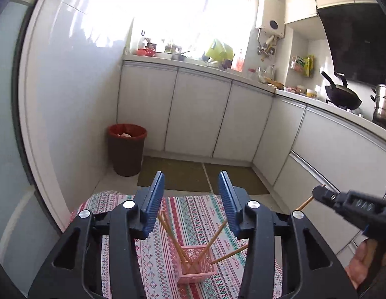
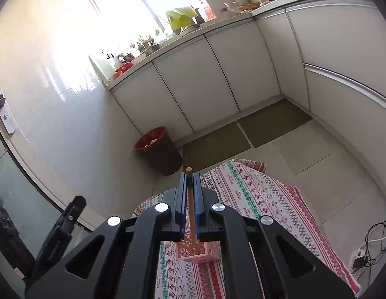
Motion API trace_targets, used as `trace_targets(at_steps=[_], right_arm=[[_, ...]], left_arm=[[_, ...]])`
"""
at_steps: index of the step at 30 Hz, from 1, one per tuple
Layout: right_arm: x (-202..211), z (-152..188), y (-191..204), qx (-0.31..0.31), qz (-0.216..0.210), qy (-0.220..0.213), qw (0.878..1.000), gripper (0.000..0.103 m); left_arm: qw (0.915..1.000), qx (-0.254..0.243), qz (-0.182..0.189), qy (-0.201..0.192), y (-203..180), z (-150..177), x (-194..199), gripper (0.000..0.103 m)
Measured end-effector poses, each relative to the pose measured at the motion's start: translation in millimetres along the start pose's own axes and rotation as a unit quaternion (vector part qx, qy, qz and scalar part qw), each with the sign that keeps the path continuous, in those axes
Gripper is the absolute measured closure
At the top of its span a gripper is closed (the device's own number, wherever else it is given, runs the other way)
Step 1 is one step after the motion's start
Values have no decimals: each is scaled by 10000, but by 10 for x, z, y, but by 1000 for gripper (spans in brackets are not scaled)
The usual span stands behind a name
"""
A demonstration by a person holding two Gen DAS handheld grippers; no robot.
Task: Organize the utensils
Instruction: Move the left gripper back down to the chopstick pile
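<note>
A pink lattice basket [image 1: 196, 264] stands on a patterned tablecloth [image 1: 193, 214] and holds several wooden chopsticks [image 1: 213, 239] that lean outward. My left gripper [image 1: 191, 199] is open and empty, held above the basket. My right gripper [image 2: 190, 194] is shut on a single chopstick [image 2: 191, 214], which runs between the fingers with its tip poking out past them, above the basket [image 2: 195, 251]. The right gripper also shows in the left wrist view [image 1: 320, 194] at the right, with the chopstick [image 1: 305, 203] sticking out below it.
A dark bin with a red liner [image 1: 127, 149] stands on the floor by the wall. White cabinets [image 1: 198, 114] run along the back and right under a cluttered counter. A wok [image 1: 342, 96] and a steel pot [image 1: 382, 104] sit on the stove. Cables [image 2: 367, 249] lie on the floor.
</note>
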State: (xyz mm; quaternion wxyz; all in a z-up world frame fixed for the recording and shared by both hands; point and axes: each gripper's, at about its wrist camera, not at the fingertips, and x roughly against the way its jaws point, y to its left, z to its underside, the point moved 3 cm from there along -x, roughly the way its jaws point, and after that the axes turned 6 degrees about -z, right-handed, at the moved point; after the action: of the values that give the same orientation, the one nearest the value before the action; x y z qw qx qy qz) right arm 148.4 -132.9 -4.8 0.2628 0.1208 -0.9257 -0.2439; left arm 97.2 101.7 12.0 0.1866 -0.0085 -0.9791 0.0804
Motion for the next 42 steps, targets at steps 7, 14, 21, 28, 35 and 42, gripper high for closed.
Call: trace_targets(at_steps=[7, 14, 21, 28, 35, 42], right_arm=[[-321, 174, 31, 115, 53, 185, 9997, 98], [-425, 278, 98, 280, 25, 291, 9992, 86], [-210, 200, -39, 152, 191, 95, 9997, 46], [77, 233, -387, -189, 505, -42, 9985, 10], [244, 579, -946, -33, 1288, 583, 9899, 7], [388, 948, -1657, -787, 1857, 1352, 9701, 7]], left_arm=[[9999, 84, -144, 7, 112, -18, 42, 52], [9998, 26, -216, 15, 114, -11, 47, 46], [9997, -82, -195, 147, 51, 34, 31, 36], [9973, -550, -42, 490, -192, 283, 27, 14], [9745, -1442, 276, 1695, -466, 948, -198, 7], [9033, -2540, 1029, 3301, -933, 1903, -441, 7]])
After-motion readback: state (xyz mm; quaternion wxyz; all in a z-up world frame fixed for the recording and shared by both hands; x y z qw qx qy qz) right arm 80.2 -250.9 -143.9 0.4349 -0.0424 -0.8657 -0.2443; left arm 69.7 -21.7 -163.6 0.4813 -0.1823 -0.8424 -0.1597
